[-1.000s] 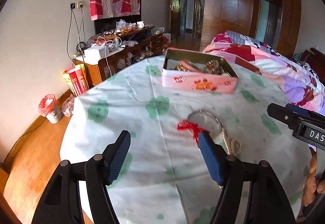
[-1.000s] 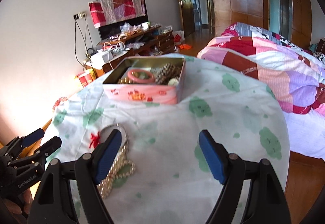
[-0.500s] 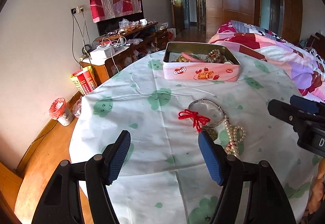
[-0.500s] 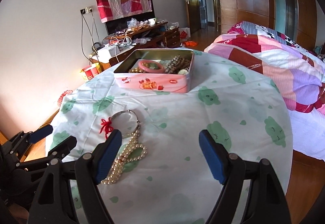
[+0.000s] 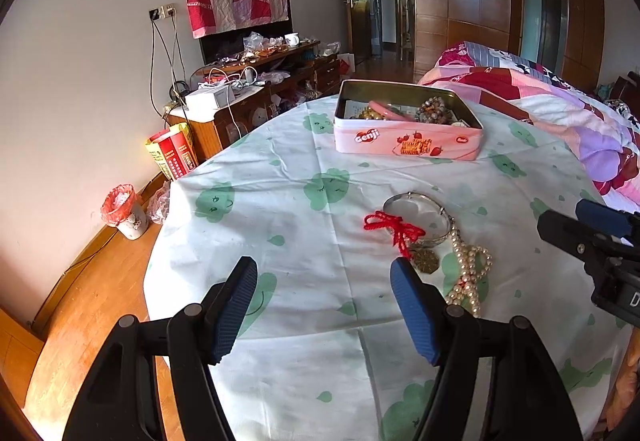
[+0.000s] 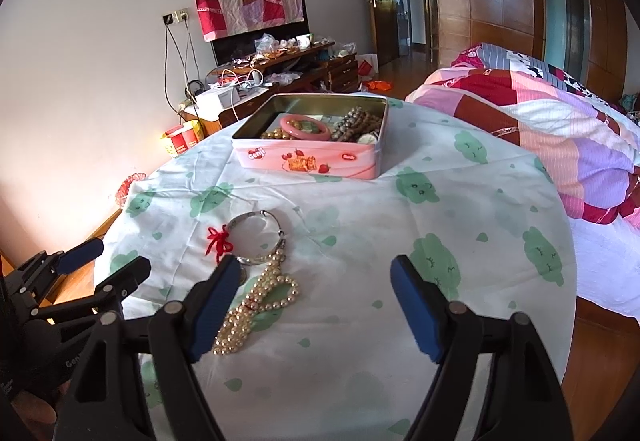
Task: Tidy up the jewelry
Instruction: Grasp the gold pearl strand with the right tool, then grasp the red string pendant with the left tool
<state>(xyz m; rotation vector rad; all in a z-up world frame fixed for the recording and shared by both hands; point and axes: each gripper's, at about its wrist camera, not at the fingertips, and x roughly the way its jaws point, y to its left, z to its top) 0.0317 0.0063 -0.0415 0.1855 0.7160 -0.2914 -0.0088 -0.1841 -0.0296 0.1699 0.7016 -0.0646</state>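
A round table (image 5: pixel 304 321) under a white cloth printed with green clouds. Both grippers hover above its near edge, released, jaws spread wide, holding nothing. From the left gripper (image 5: pixel 324 273), a small heap of jewelry lies at about one o'clock, just past its right fingertip: a silver bangle (image 5: pixel 418 217) tied with a red string (image 5: pixel 394 227), a brass pendant (image 5: pixel 425 261), and a pearl necklace (image 5: pixel 468 273) touching the bangle. From the right gripper (image 6: pixel 316 277), the same heap sits at eleven o'clock — the pearls partly hidden behind its left finger (image 6: pixel 214 301). Farther off, near twelve o'clock, stands an open pink tin (image 6: pixel 316 161) holding a pink bangle (image 6: pixel 306 125) and dark beads (image 6: pixel 356 123).
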